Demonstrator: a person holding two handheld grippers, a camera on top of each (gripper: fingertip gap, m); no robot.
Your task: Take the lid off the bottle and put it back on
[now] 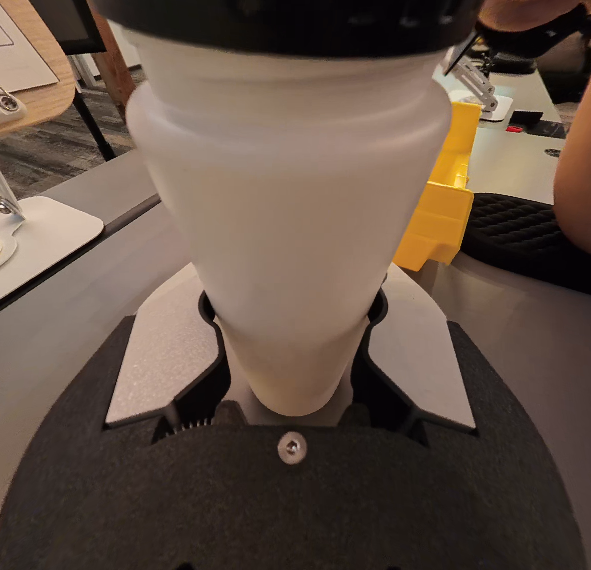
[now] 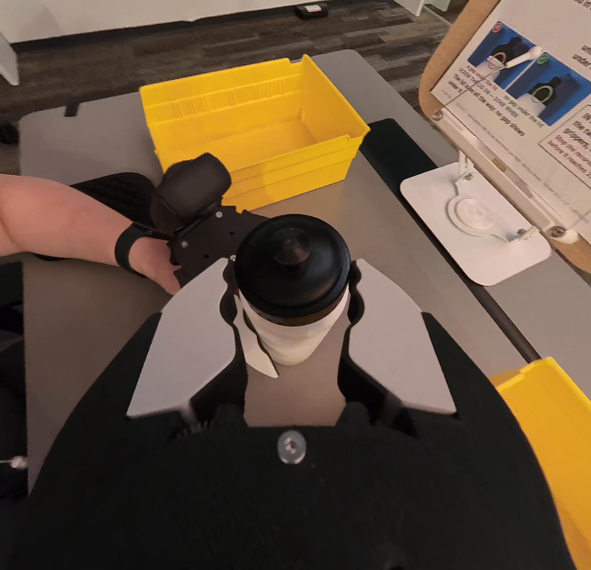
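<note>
The white bottle stands upright on the grey table, its black lid on top with a small spout at the centre. The left gripper has its jaws drawn in against the lower body of the bottle, clamping it from both sides. From above, the right gripper straddles the lid: its grey fingers sit to either side of the black rim with thin gaps showing, so the jaws stand fairly wide and whether they touch the lid cannot be told. A person's hand, wearing a black wrist strap, grips the left tool just beside the bottle. Behind the bottle lies an open yellow bin, near but apart from it; a second yellow bin shows at the right edge of the right wrist view. A black textured pad lies beside the first bin. To the right stands a white stand carrying a wooden board with a printed instruction sheet, well clear of the grippers. Nothing blocks the lid from above.
</note>
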